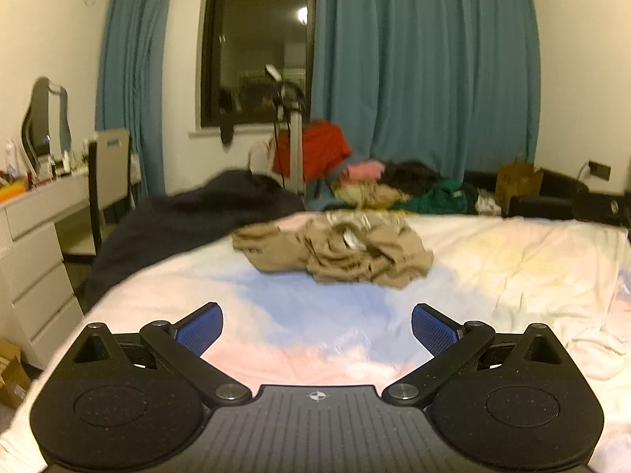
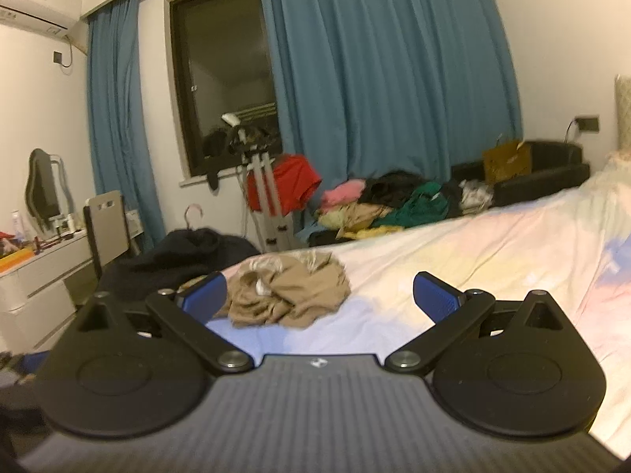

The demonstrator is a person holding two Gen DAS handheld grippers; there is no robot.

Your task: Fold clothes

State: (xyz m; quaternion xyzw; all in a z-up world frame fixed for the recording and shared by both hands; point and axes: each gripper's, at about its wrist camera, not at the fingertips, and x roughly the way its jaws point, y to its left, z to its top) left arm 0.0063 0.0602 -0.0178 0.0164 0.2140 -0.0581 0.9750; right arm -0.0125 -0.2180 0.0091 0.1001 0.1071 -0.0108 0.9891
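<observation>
Left gripper (image 1: 317, 329) spread wide, blue pads (image 1: 199, 333) apart and pinching nothing, hovering over the bed (image 1: 512, 276). Right gripper (image 2: 319, 299) likewise splayed and empty. Tan garment (image 1: 339, 254) crumpled in a heap on the pastel sheet, at 12 o'clock from the left gripper and clear of both pads; from the right wrist view, at about 11 o'clock (image 2: 290, 293), its near edge partly hidden behind the left pad (image 2: 205, 297) (touching or not, cannot tell). Dark blanket (image 1: 189, 216) slumped at 10 o'clock off the bed's far corner. Heap of mixed clothes (image 1: 394, 189) beyond the bed at 12 to 1 o'clock, below the blue curtain (image 1: 426, 79). White dresser (image 1: 35, 256) at 9 o'clock, chair (image 1: 110, 173) beside it.
</observation>
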